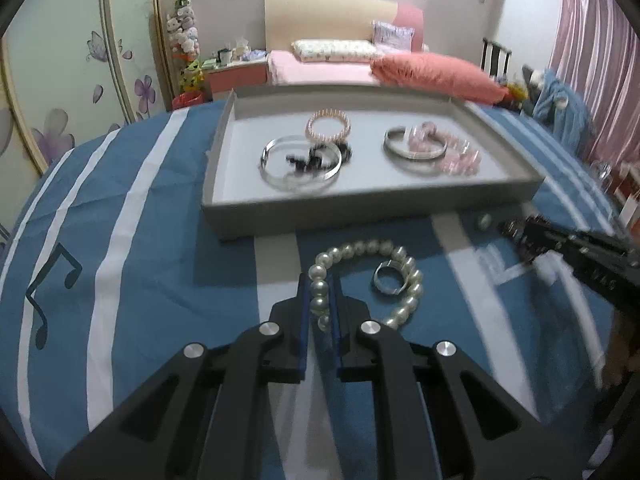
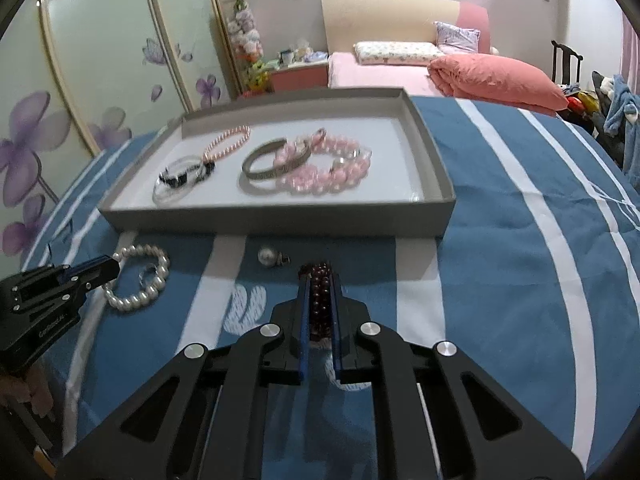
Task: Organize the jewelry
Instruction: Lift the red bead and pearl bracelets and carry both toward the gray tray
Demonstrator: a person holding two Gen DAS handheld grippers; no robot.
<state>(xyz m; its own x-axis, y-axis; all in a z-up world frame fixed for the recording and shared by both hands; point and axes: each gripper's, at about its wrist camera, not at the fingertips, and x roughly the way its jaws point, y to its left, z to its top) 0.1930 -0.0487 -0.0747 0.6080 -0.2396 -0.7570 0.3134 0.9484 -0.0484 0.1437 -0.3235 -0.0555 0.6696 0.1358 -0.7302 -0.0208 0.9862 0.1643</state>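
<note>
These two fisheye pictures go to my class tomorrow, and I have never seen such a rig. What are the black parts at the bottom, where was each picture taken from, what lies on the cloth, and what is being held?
No robot here: a person holds a two-finger gripper in each hand, with a camera on each looking forward along its fingers. One picture comes from the left gripper, the other from the right gripper.

On the blue striped cloth stands a grey tray holding silver bangles, a pink pearl bracelet and a pink bead bracelet. In front of it lie a silver ring and a pearl earring.

The left jaws are shut on the white pearl bracelet; the right jaws are shut on a dark red bead bracelet.
</note>
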